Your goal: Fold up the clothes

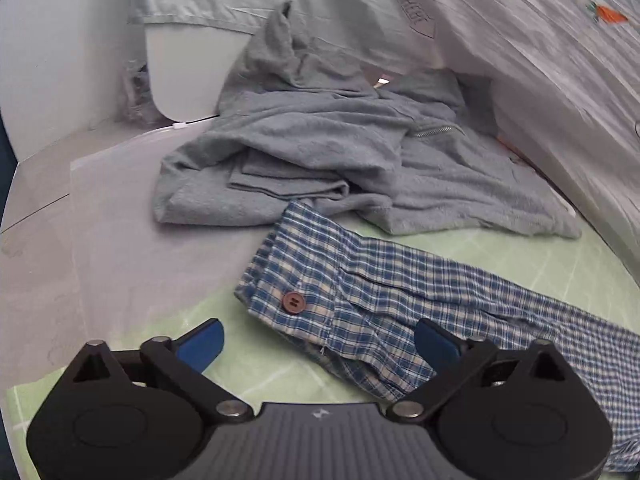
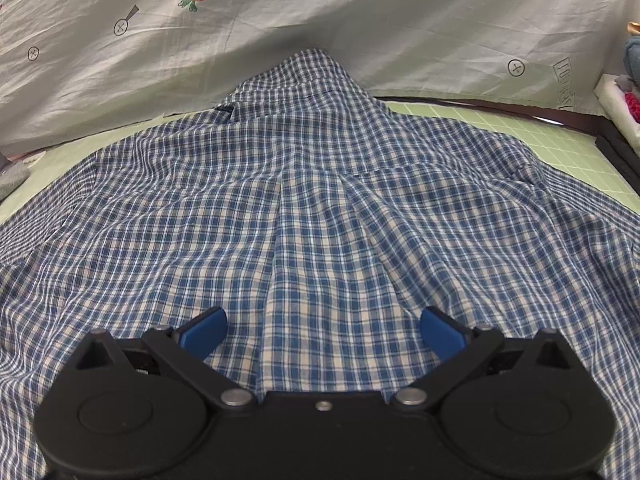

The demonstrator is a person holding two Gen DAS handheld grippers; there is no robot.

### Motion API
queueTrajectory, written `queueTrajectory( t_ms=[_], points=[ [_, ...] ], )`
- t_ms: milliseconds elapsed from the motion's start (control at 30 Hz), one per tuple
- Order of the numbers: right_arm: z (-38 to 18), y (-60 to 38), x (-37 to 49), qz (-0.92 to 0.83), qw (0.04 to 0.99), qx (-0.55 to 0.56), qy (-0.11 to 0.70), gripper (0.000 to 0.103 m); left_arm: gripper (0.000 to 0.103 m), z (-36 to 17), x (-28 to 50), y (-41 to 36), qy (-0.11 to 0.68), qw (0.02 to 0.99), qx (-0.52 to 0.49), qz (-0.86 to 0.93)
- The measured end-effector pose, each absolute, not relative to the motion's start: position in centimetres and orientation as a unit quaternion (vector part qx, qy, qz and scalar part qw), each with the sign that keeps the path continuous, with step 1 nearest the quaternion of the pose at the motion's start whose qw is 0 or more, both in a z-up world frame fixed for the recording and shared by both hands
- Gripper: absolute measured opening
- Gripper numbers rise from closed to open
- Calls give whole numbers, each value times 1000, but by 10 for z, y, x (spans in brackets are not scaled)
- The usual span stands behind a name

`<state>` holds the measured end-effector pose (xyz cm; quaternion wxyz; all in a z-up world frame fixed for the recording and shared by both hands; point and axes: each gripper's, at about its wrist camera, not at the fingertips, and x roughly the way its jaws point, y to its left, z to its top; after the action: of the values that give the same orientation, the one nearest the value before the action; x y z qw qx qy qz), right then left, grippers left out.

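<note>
Now the plaid shirt [image 2: 304, 208] is lying back-up, spread across the green mat [image 2: 520, 128] on the tabletop, its sleeve [image 1: 400, 292] stretching out sideways. Probably the sleeve fold is beginning: the left gripper [image 1: 318, 346], spread wide, is hovering at the buttoned cuff [image 1: 292, 292] and needing to pinch it. The right gripper [image 2: 322, 334] is hanging spread and empty over the shirt.

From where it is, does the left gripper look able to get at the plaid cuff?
Probably yes. The left gripper is open, the cuff lies flat on the green mat just ahead, and nothing sits between them.
</note>
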<state>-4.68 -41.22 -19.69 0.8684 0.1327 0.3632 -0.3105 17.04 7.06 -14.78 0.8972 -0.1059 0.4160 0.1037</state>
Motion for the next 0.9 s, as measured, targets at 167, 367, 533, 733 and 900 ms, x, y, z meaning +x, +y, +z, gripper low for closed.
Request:
queueTrajectory(
  t_ms=[167, 367, 533, 733, 900],
  points=[
    [-202, -406, -51, -324, 877, 125, 333, 103, 89, -152, 169, 63, 417, 899, -66, 116],
    [-203, -403, -52, -327, 882, 119, 318, 103, 85, -157, 168, 58, 422, 899, -61, 102],
    [-204, -403, -52, -327, 882, 119, 317, 103, 82, -158, 170, 54, 421, 901, -45, 98],
    [-203, -403, -52, -328, 882, 120, 317, 103, 48, -154, 173, 50, 417, 904, -38, 86],
    [-203, -403, -51, -329, 882, 120, 317, 103, 15, -148, 173, 46, 411, 909, -61, 47]
  ],
)
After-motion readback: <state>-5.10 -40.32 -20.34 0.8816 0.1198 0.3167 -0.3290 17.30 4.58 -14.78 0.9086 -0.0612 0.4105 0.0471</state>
